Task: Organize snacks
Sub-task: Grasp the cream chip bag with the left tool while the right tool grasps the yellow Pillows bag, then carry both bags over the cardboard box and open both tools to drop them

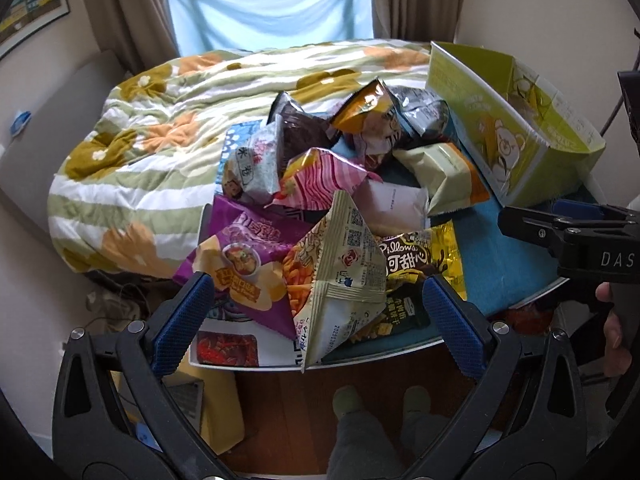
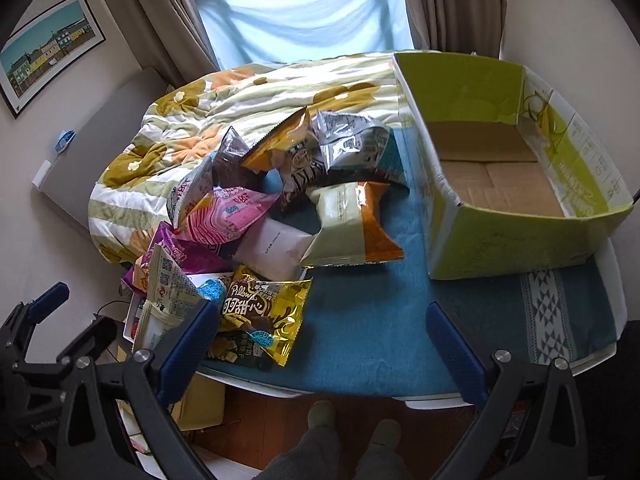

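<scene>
Snack bags [image 2: 280,216] heaped in loose pile, centre-left of right wrist frame, on blue cloth. Gold chocolate bag [image 2: 264,316] lying flat at pile's near edge. Cream-and-orange bag [image 2: 352,224] propped on pile's right side, white packet [image 2: 276,246] just left of it. Pink bag [image 2: 228,214], purple bag [image 1: 240,264] toward left. Green cardboard box [image 2: 516,240] at right, open-topped, beside pile.

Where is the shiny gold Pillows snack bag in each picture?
Left wrist: gold Pillows bag sits right of centre, behind the cream packet.
Right wrist: gold Pillows bag sits lower left, beside the left fingertip.
Shared landmark: green cardboard box, to its right in both.
</scene>
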